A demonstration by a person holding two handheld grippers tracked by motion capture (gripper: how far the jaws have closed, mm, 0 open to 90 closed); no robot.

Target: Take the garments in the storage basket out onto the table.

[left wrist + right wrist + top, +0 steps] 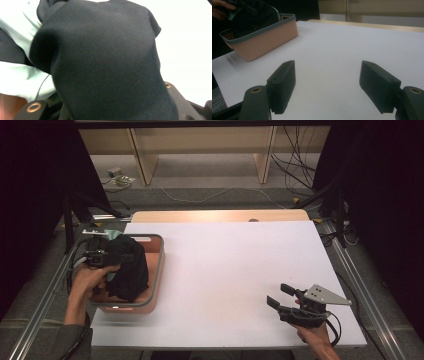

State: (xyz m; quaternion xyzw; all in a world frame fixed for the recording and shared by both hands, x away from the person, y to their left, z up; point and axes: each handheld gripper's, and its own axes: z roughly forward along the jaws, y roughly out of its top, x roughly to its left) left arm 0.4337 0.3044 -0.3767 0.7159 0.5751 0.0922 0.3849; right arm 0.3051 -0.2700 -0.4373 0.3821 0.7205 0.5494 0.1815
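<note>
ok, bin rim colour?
Grey rim on a salmon-pink bin; right gripper view shows it best.

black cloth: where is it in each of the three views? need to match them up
High view: the black cloth is at left, over the pink basket, clamped by the left gripper.
Left gripper view: the cloth spans the centre, draped over the jaws, with pale green fabric behind it.
Right gripper view: top left, the cloth sits above the basket.
Shared landmark: the white table.
</note>
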